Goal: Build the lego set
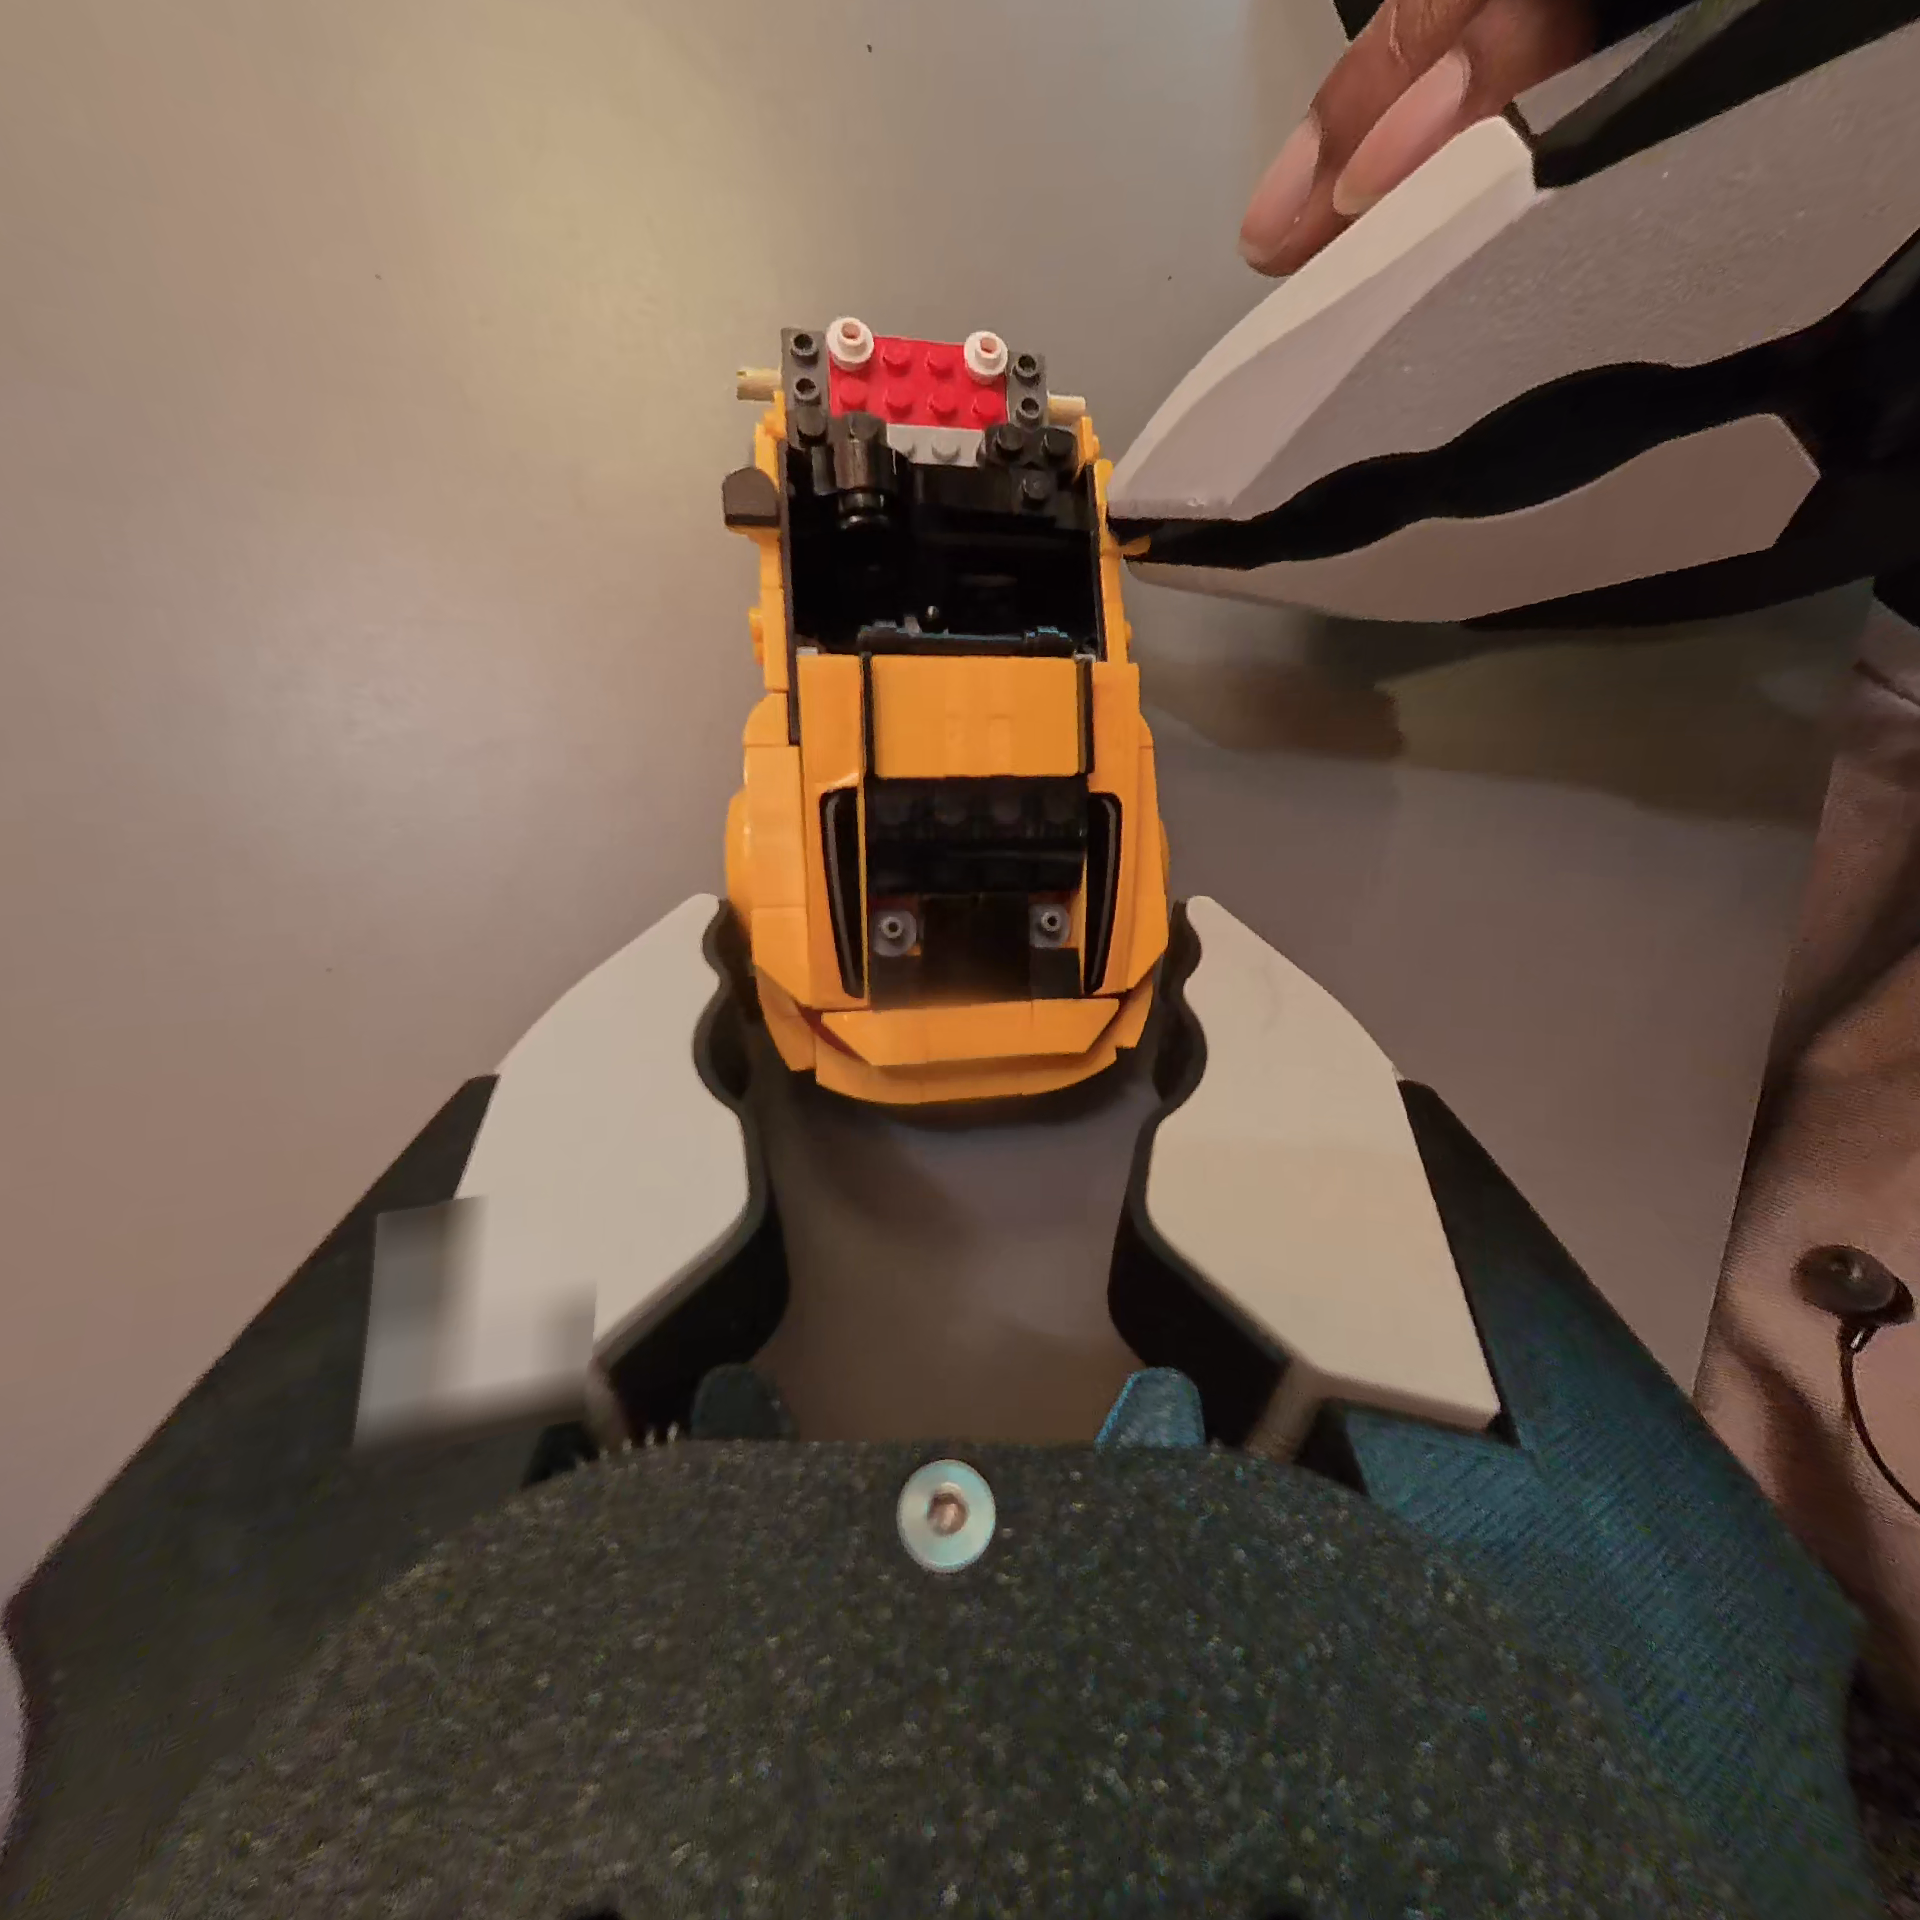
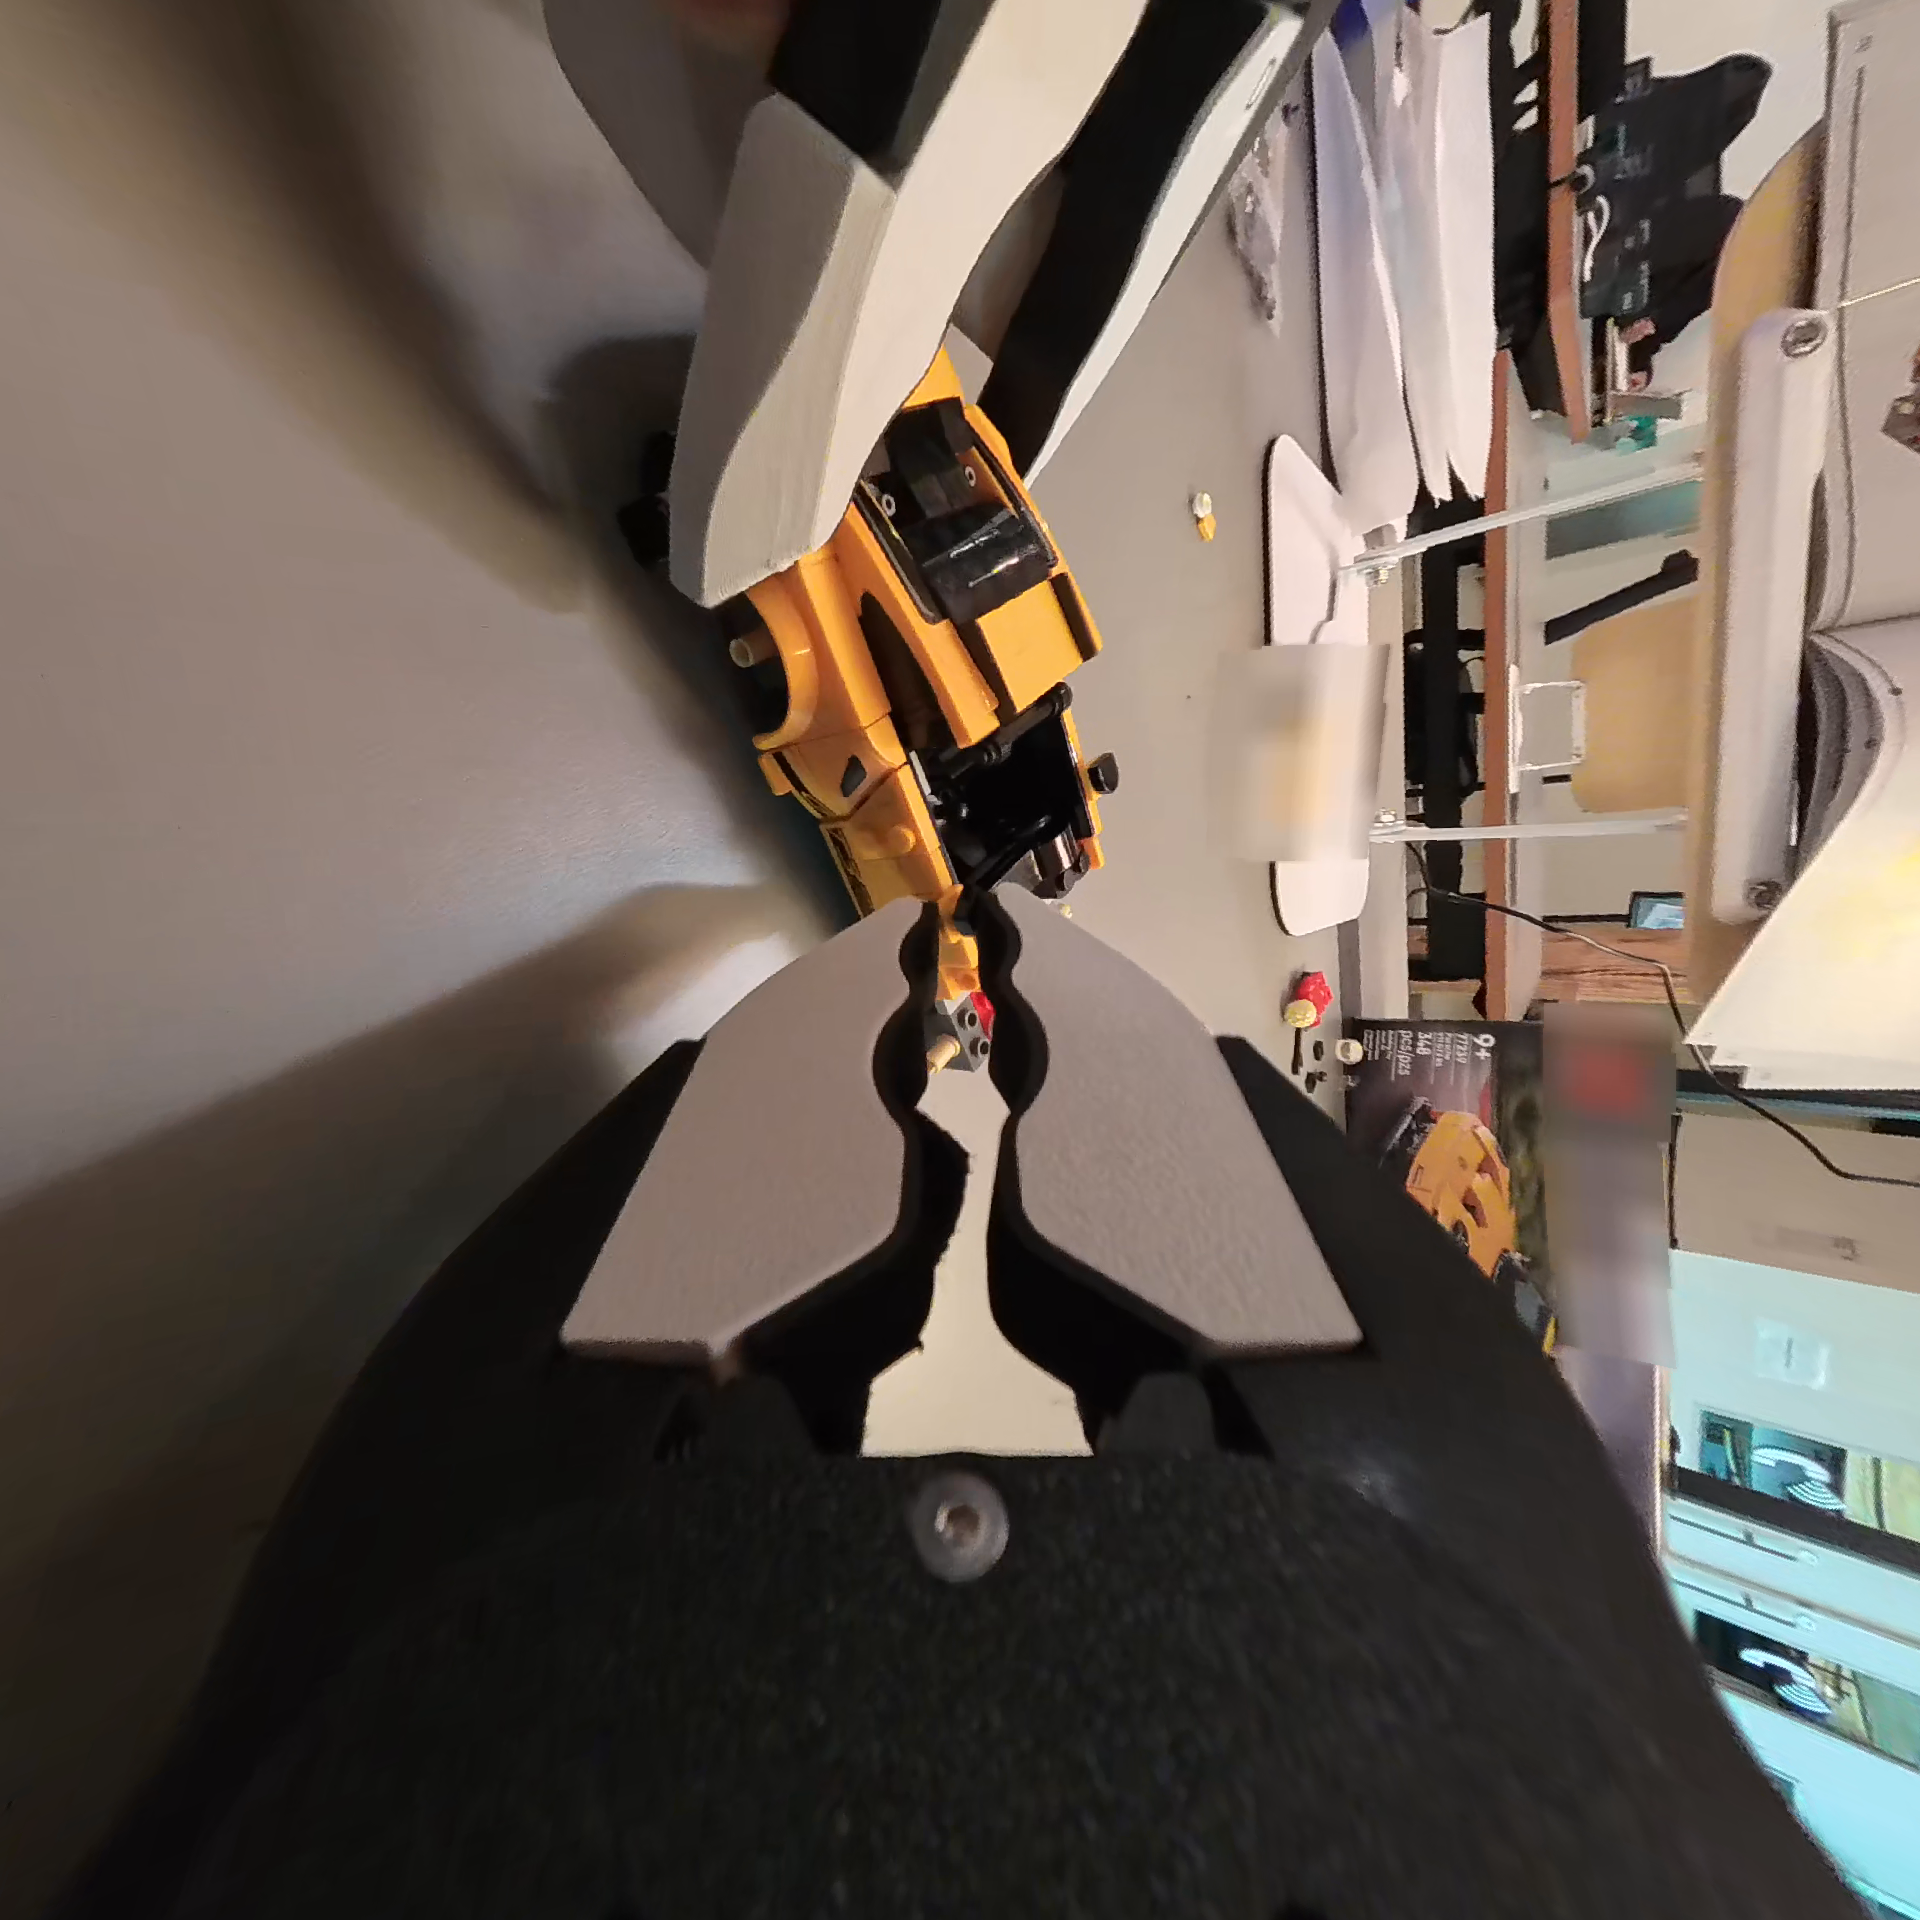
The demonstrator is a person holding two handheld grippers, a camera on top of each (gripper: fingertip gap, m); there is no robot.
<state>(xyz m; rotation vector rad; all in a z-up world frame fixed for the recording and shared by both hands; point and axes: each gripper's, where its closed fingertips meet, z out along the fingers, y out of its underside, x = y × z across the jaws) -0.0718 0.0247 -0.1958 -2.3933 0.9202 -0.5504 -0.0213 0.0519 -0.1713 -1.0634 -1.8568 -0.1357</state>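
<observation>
Left hand-held gripper point(image 1: 951, 966): jaws set wide around the front end of a yellow toy brick car point(image 1: 935, 748), one finger on each flank of its nose. In the left wrist view the black pads point(image 1: 727, 997) lie against the car's sides; in the right wrist view the same gripper reaches in from above and covers that end of the car.

Right hand-held gripper point(image 2: 961, 940): jaws narrow, the wavy black pads point(image 2: 1003, 977) pinching a thin yellow edge at the car's opposite end, beside a grey and red brick cluster with a cream peg point(image 2: 961, 1039). A person's fingers point(image 1: 1351, 156) rest on this gripper's casing.

The car is held over a pale grey table point(image 1: 312, 623); its roof is open, showing a black interior point(image 1: 935, 561).

Farther off on the table: loose small bricks point(image 2: 1309, 997), a printed box bearing a yellow car picture point(image 2: 1455, 1153), and a white lamp base point(image 2: 1314, 540).
</observation>
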